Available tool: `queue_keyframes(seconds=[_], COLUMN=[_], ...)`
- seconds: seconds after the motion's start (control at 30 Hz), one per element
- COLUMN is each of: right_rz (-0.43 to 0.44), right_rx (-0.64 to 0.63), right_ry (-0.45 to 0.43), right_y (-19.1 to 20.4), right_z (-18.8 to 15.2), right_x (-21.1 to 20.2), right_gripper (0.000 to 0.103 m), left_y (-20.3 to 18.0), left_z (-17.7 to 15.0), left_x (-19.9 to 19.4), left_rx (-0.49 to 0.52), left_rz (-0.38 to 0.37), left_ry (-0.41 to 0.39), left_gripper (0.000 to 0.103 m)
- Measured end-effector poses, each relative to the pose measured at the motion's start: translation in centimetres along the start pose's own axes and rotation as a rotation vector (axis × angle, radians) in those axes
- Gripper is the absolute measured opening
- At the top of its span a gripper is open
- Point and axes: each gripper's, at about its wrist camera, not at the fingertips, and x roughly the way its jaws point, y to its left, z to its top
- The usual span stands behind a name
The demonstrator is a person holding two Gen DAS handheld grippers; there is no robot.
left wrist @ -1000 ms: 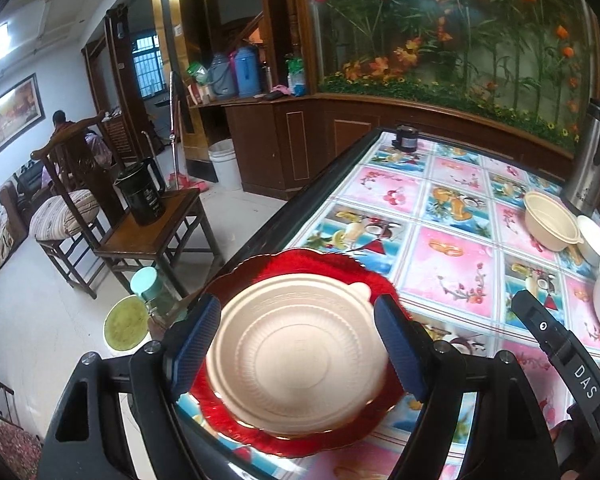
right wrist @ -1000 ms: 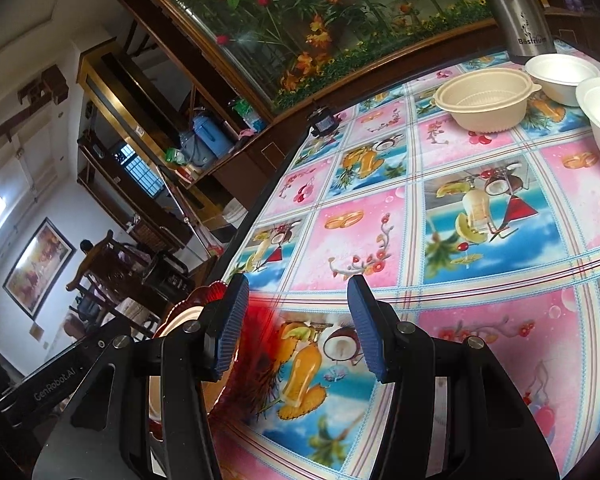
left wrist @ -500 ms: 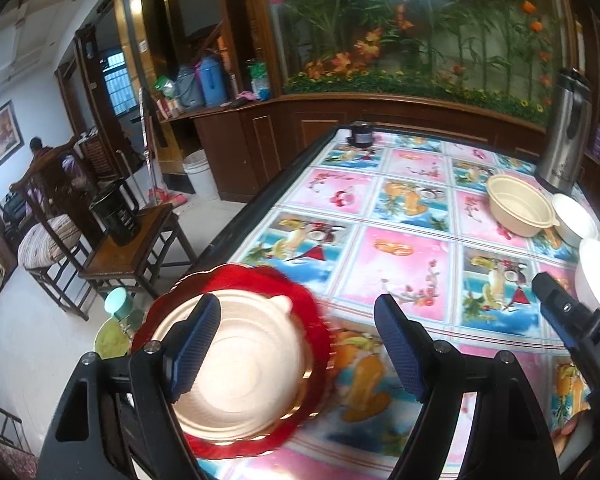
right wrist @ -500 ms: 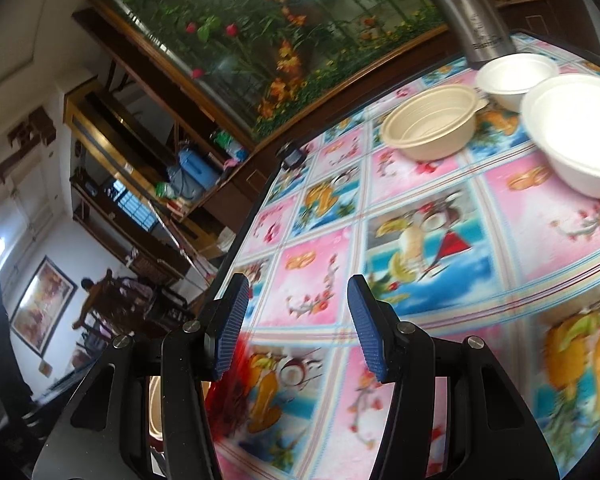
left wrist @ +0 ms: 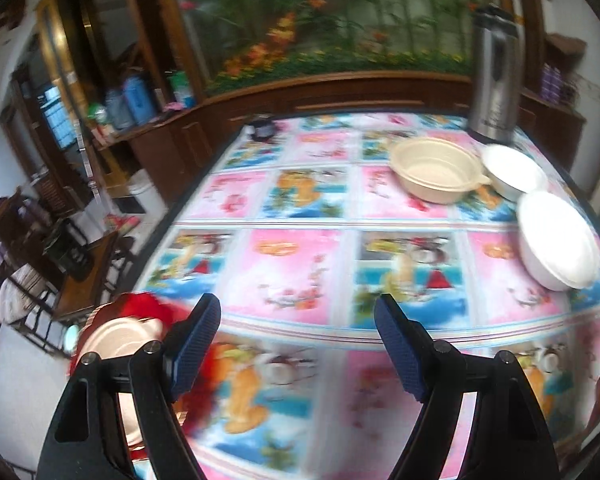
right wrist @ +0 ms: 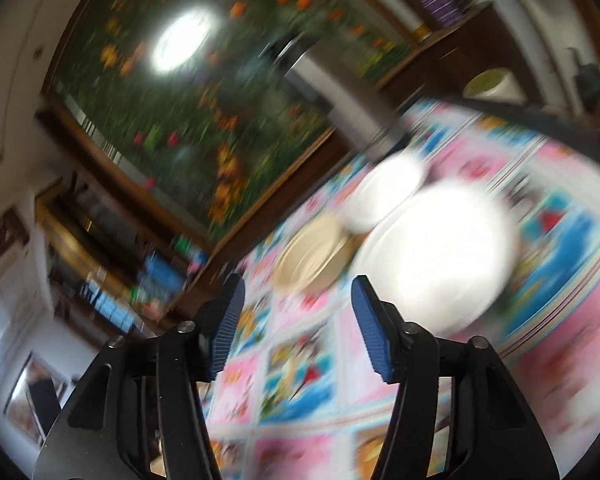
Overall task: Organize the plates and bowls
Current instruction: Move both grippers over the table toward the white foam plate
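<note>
Right wrist view: right gripper empty, jaws opening, with the large round white foam bowl just ahead, up-right. Left gripper wide, empty; that bowl lies well apart to its right, so the right hand looks nearer.

A lived-in home's dining and sitting area is showing here. A dining table is wearing a bright pictured oilcloth, with a steel thermos standing at its far right corner. Dark wooden cabinets are lining the wall beneath a large flower mural, and wooden chairs are sitting off the table's left edge.
</note>
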Motion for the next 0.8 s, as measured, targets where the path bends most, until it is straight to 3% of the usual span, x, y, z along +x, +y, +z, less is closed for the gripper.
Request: queue_keyframes(seconds=[0.17, 0.27, 0.37, 0.53, 0.67, 0.8], right_rz=[-0.104, -0.157, -0.163, -0.100, -0.105, -0.104], right_rx=[0.085, 0.100, 0.140, 0.251, 0.206, 0.177], right_ry=[-0.132, -0.143, -0.108, 0.009, 0.058, 0.083], right_y=[-5.1, -7.5, -9.7, -12.1, -11.4, -10.8], right_z=[4.8, 7.3, 8.9, 8.7, 8.0, 7.2], right_x=[-3.5, -4.0, -3.2, -0.5, 0.7, 1.4], right_gripper=[0.059, 0.060, 0.060, 0.060, 0.060, 0.060], left_y=[-3.8, -5.6, -7.8, -11.5, -12.8, -11.9], left_z=[1.6, 3.4, 6.6, 9.9, 9.2, 7.4], left_x=[0.8, 1.6, 2.0, 2.9, 4.5, 7.1], left_rx=[0.051, 0.041, 0.010, -0.019, -0.043, -0.059], left_rz=[-0.061, -0.119, -0.160, -0.156, -0.144, -0.134], left_ry=[0.028, 0.055, 0.041, -0.009, -0.020, 0.038], left_gripper=[0.079, 0.079, 0.079, 0.080, 0.081, 0.081])
